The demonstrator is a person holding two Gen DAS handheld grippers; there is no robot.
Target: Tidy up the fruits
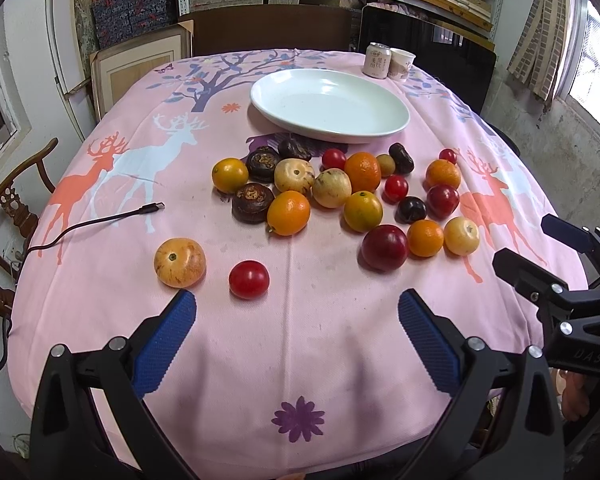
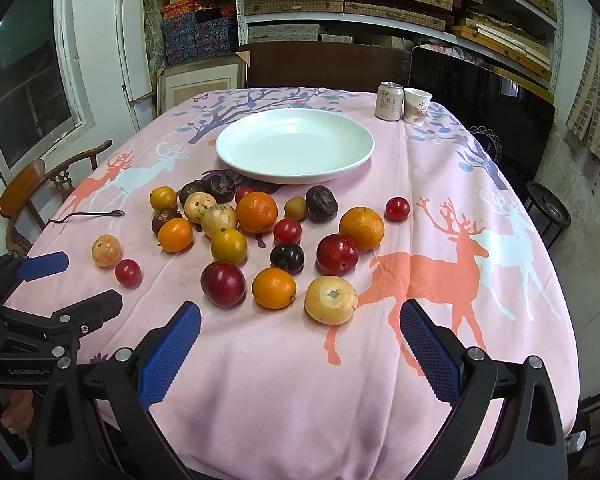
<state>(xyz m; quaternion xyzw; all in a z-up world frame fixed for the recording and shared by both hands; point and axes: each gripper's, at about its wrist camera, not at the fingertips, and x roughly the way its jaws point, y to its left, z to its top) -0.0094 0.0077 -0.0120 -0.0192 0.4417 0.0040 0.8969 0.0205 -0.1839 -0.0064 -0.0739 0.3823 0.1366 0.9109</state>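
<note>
Left gripper (image 1: 296, 320) hangs low over the near edge of the pink tablecloth (image 1: 300, 360), its blue pads spread wide with nothing between them. Just ahead of its left pad lie a pale yellow-orange fruit (image 1: 180, 263) and a small red tomato (image 1: 249, 279), set apart from the main scatter. Further on, oranges, dark plums and brown fruits lie loose on the cloth, and behind them stands the white plate (image 1: 392, 114), bare. At the right edge of this view the right gripper (image 1: 540, 248) shows from the side, also spread and holding nothing.

From the right wrist view, that gripper (image 2: 300, 328) likewise hovers near the table's front edge, jaws wide and empty. Closest to it lie a pale round fruit (image 2: 331, 299), an orange (image 2: 274, 287) and a dark red plum (image 2: 223, 283), in a row just beyond the pads. The plate (image 2: 228, 152) sits well beyond the whole scatter, with a can (image 2: 389, 101) and a paper cup (image 2: 417, 106) at the far corner.

No fruit appears to be sorted yet, so the task seems to be at its very start: choosing a first piece. The next move likely calls for lowering one gripper around a near, isolated fruit, the tomato or the pale one, and closing gently, since round fruit may roll off the pads.
</note>
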